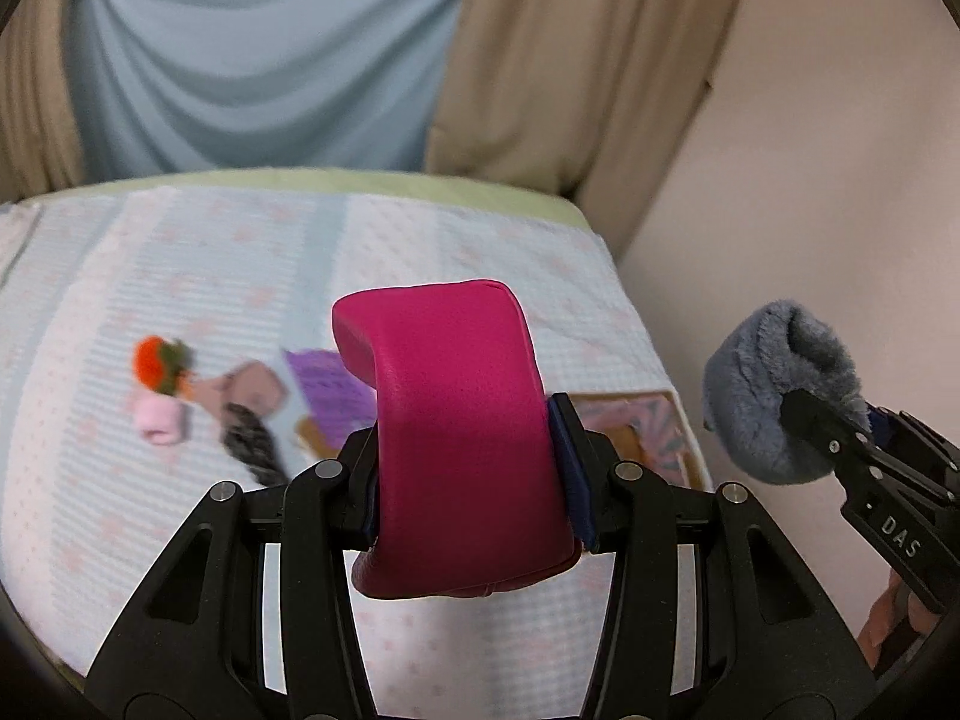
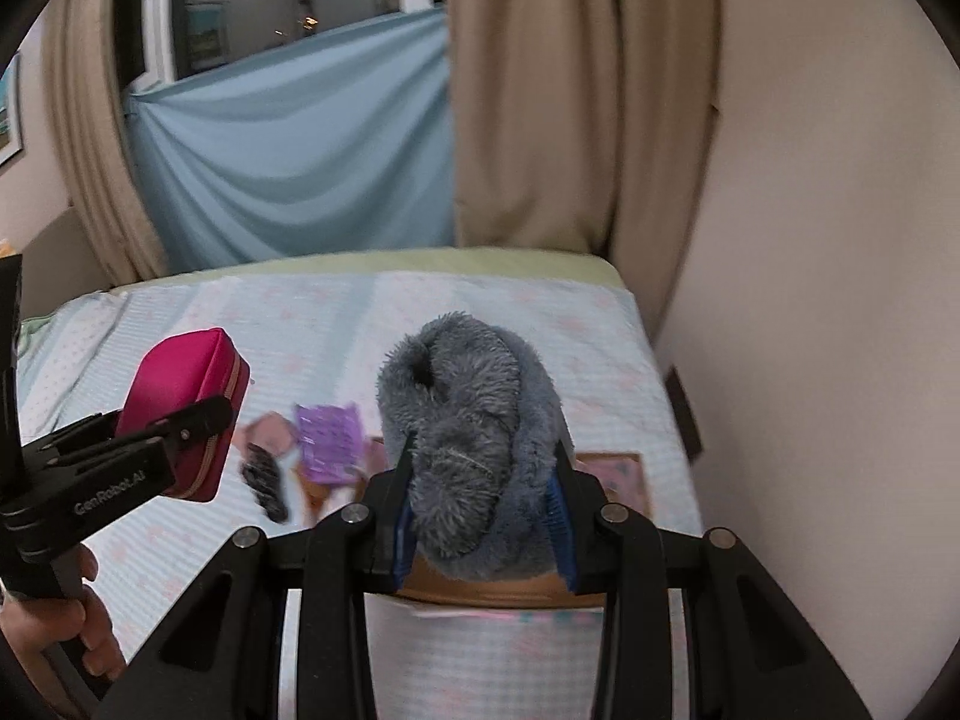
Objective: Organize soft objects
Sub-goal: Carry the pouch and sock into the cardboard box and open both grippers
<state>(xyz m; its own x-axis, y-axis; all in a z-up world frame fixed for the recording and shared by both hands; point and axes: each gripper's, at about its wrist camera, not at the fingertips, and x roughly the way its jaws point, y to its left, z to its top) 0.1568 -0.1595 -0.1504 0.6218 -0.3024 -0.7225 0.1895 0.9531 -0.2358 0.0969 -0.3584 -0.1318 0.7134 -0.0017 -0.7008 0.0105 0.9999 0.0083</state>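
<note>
Left gripper [image 1: 462, 468] pinches the pink pouch [image 1: 456, 450] aloft over the bed [image 1: 180, 540]; right gripper [image 2: 480, 510] pinches the grey fuzzy sock [image 2: 474, 450], likely carrying both toward the box [image 2: 618, 474] at 4 o'clock. Only the left view shows the small pink roll [image 1: 159, 420] at 9 o'clock.

A magenta zippered faux-leather pouch [image 1: 456, 438] is held up above the bed, pinched across its middle. A grey fluffy plush slipper-like piece [image 2: 474, 450] is likewise held up off the bed. On the bed lie a small pink roll [image 1: 159, 423], an orange-and-green pompom toy [image 1: 161, 366], a dark grey knitted piece [image 1: 252, 441] and a purple packet [image 1: 330, 387].
</note>
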